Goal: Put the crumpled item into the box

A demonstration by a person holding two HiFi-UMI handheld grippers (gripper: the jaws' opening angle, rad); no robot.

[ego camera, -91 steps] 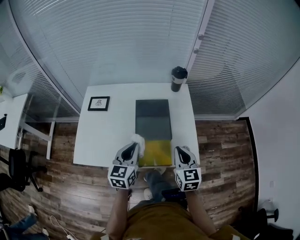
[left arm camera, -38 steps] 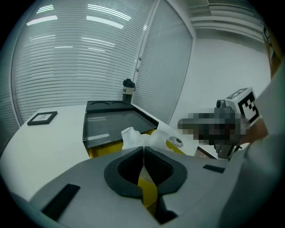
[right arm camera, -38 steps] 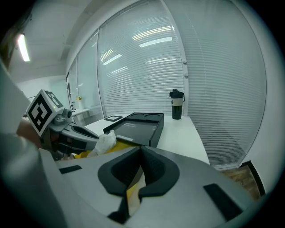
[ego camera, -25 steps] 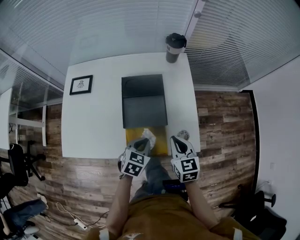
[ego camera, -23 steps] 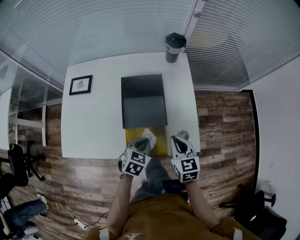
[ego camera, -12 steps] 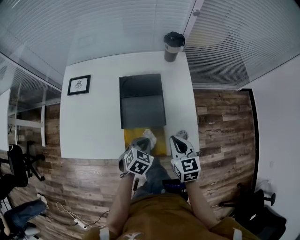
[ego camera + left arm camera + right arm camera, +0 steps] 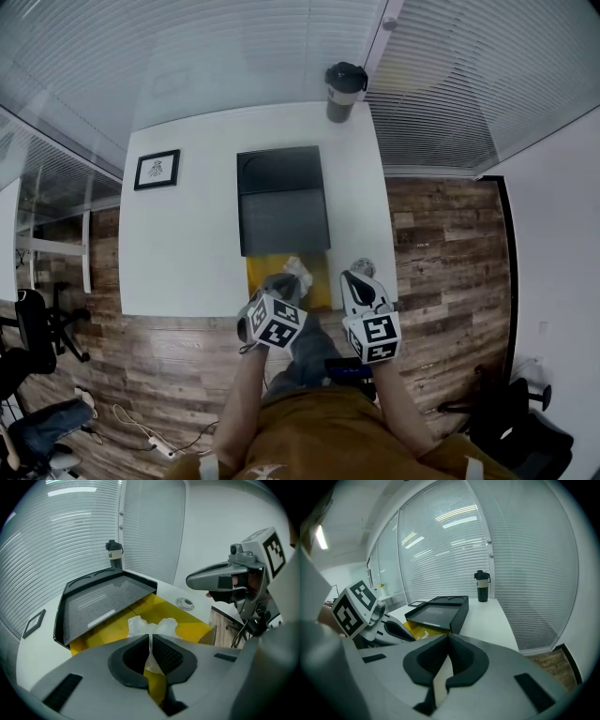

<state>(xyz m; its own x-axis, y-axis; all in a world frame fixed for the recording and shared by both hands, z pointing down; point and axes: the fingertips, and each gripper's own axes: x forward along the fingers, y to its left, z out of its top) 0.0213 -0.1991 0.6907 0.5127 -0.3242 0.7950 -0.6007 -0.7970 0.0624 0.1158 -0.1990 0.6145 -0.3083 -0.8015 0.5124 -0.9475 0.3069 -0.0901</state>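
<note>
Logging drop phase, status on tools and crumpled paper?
Left tool shut on crumpled paper over yellow box. Right tool shut, empty. Black lid covers box's far part; near end open.

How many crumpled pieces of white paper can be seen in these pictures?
1. The crumpled paper is pinched in the left gripper, jaws shut on it, above the yellow box. More could lie hidden under the black lid.

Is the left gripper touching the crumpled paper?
Touching. The left gripper view shows the left gripper with its jaws shut on the crumpled paper: a white strip is pinched between them and the rest bunches out past the tips.
</note>
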